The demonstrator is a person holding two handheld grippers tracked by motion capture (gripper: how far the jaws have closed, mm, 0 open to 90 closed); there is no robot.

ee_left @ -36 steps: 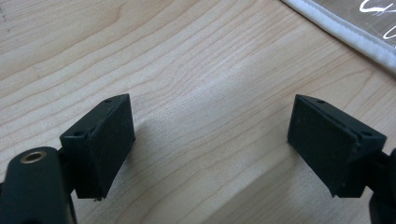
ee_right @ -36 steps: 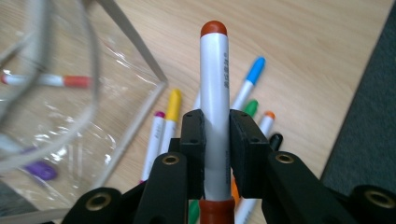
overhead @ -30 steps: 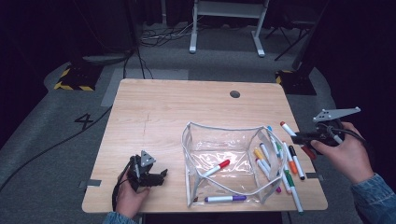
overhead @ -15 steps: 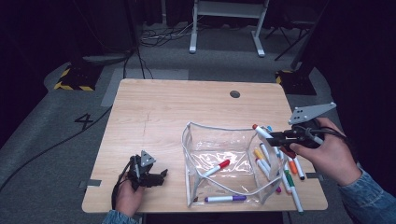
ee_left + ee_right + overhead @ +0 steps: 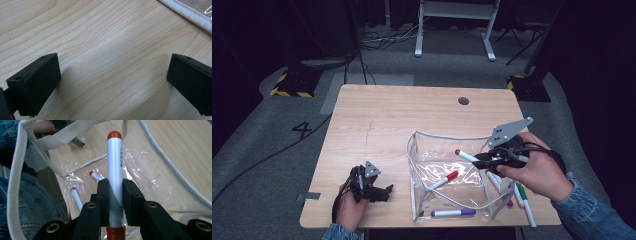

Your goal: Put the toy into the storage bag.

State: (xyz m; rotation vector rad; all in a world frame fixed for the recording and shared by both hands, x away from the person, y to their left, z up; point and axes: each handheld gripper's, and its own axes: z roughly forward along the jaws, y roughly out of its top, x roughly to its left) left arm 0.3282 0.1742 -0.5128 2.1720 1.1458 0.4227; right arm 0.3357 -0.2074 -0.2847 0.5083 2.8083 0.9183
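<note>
Right fingers: the right gripper (image 5: 115, 195) has its two black pads (image 5: 103, 195) clamped on a white marker with a red-orange cap (image 5: 115, 167), gripped near its rear end so the capped tip juts forward.
Left fingers: the left gripper (image 5: 112, 82) has just been opening; its jaws stand wide apart with nothing between them, bare wood underneath.
Held marker: in the high view it (image 5: 468, 155) hangs over the open top of the clear pouch (image 5: 447, 172), cap pointing toward the table's left side.
Clear pouch: a transparent plastic bag with white trim, standing open on the wooden table (image 5: 387, 120), near its front edge.
Inside the pouch: a red-capped marker (image 5: 444, 179) lies on the bottom; a purple-capped marker (image 5: 453, 212) lies along the front wall.
Loose markers: a few more markers (image 5: 524, 202) lie on the table just to the right of the pouch, partly under the right hand (image 5: 537, 172).
Left hand: the left hand (image 5: 349, 205) rests at the table's front-left corner, well apart from the pouch.
</note>
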